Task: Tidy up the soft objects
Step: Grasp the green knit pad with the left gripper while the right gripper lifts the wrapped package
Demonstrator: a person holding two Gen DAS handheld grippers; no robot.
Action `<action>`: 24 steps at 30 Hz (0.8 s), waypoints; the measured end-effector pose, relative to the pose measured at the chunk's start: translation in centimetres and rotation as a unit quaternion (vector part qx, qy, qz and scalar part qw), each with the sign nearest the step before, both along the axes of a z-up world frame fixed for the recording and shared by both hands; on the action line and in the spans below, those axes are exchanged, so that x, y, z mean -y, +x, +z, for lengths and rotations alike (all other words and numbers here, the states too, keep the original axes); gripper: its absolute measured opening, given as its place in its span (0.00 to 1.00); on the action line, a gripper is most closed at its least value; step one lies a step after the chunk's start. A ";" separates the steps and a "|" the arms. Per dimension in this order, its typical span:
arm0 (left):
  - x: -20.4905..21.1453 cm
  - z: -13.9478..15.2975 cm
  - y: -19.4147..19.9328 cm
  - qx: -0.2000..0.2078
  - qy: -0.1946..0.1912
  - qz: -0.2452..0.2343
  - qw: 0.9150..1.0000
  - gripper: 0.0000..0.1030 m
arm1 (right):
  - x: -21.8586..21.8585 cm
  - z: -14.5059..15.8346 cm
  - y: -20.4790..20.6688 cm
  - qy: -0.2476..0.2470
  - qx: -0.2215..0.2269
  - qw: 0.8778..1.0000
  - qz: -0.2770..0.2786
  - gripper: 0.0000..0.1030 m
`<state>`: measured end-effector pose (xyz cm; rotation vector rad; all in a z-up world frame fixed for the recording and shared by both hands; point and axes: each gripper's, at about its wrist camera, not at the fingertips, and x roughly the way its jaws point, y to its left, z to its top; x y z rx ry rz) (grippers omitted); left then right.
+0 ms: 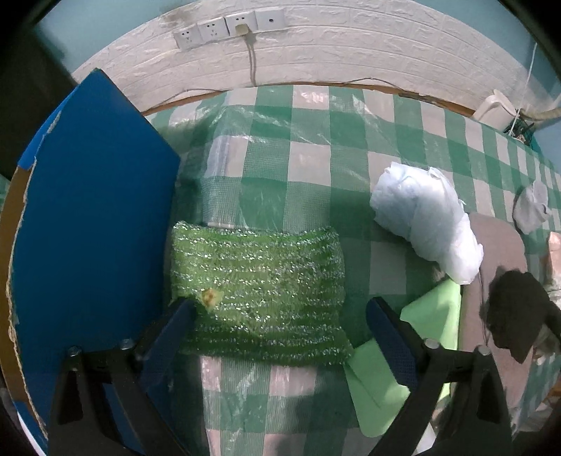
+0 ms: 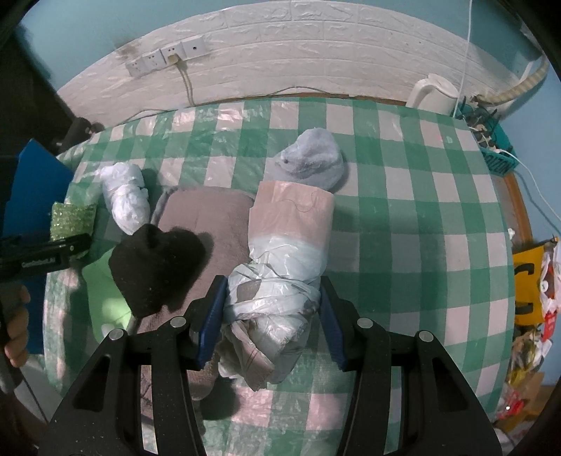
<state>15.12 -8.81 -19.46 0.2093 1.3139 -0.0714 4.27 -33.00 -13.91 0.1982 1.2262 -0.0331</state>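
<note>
A glittery green scrub pad (image 1: 257,291) lies flat on the checked tablecloth between the fingers of my left gripper (image 1: 280,308), which is open around its near half; the pad also shows in the right wrist view (image 2: 72,221). My right gripper (image 2: 268,298) is open, its blue pads on either side of a roll wrapped in pink and white plastic bags (image 2: 280,266), seemingly not squeezing it. A black fuzzy cloth (image 2: 154,266) lies on a grey-brown towel (image 2: 207,224). A white bagged bundle (image 1: 426,222) and a light green cloth (image 1: 431,315) lie nearby.
A blue box wall (image 1: 91,224) stands close on the left of the pad. A grey-blue plush (image 2: 308,161) lies behind the roll. A white kettle (image 2: 433,93) and a teal basket (image 2: 494,147) stand at the table's far right. Wall sockets (image 1: 224,28) are behind.
</note>
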 end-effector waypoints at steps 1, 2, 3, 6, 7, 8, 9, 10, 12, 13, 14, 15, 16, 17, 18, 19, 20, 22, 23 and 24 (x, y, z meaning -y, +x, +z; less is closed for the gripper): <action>0.1 -0.1 0.1 0.002 0.006 0.002 1.000 0.84 | 0.1 0.0 -0.1 0.001 0.001 1.000 -0.001 0.49; 0.2 -0.2 0.2 0.006 0.014 0.003 1.000 0.82 | 0.1 0.0 -0.1 0.002 0.001 1.000 -0.003 0.49; 0.4 -0.3 0.2 0.009 0.021 0.004 1.000 0.80 | 0.2 0.0 0.0 0.003 0.001 1.000 -0.004 0.49; 0.5 -0.5 0.2 0.017 0.035 0.004 0.999 0.75 | 0.4 0.0 -0.1 0.005 0.001 1.000 -0.006 0.49; 0.3 -0.4 0.1 0.021 0.035 0.006 0.999 0.72 | 0.4 0.1 -0.2 0.006 0.002 1.000 -0.006 0.49; 0.3 -0.3 0.1 0.025 0.037 0.008 0.999 0.70 | 0.4 0.1 -0.2 0.007 0.002 1.000 -0.006 0.49; 0.2 -0.2 0.1 0.029 0.040 0.008 0.999 0.67 | 0.5 0.1 -0.2 0.007 0.001 1.000 -0.006 0.49; 0.1 -0.2 0.0 0.032 0.043 0.007 0.999 0.63 | 0.5 0.1 -0.2 0.007 0.002 1.000 -0.006 0.49; 0.1 0.0 0.0 0.038 0.052 0.005 0.998 0.53 | 0.4 0.2 -0.2 0.007 0.003 1.000 -0.005 0.49; 0.0 0.1 0.0 0.041 0.058 0.005 0.997 0.44 | 0.4 0.3 -0.2 0.007 0.004 1.000 -0.005 0.49; 0.0 0.3 0.0 0.044 0.064 0.004 0.997 0.40 | 0.3 0.3 -0.2 0.007 0.005 1.000 -0.005 0.49; 0.0 0.3 0.0 0.047 0.069 0.004 0.997 0.30 | 0.3 0.4 -0.2 0.007 0.006 1.000 -0.004 0.49; -0.2 0.4 0.1 0.048 0.071 0.004 0.996 0.22 | 0.2 0.5 -0.3 0.006 0.007 1.000 -0.003 0.49; -0.4 0.6 0.0 0.048 0.067 0.006 0.997 0.20 | 0.1 0.6 -0.3 0.004 0.008 1.000 -0.002 0.49; -0.6 0.8 -0.2 0.048 0.062 0.007 0.997 0.19 | 0.0 0.7 -0.3 0.003 0.010 1.000 -0.001 0.49; -0.9 1.1 -0.3 0.049 0.055 0.010 0.997 0.18 | -0.1 0.8 -0.3 0.003 0.011 1.000 0.000 0.49; -1.1 1.3 -0.3 0.049 0.051 0.013 0.997 0.18 | -0.2 0.9 -0.4 0.002 0.012 1.000 0.002 0.49; -1.1 1.6 -0.7 0.053 0.044 0.011 0.998 0.17 | -0.4 1.1 -0.4 0.000 0.015 1.000 0.004 0.49; -1.1 1.6 -0.7 0.054 0.041 0.008 0.998 0.17 | -0.5 1.3 -0.5 -0.002 0.016 1.000 0.007 0.49; -1.2 2.1 -1.4 0.057 0.039 0.005 0.998 0.16 | -0.6 1.4 -0.5 -0.003 0.017 1.000 0.008 0.49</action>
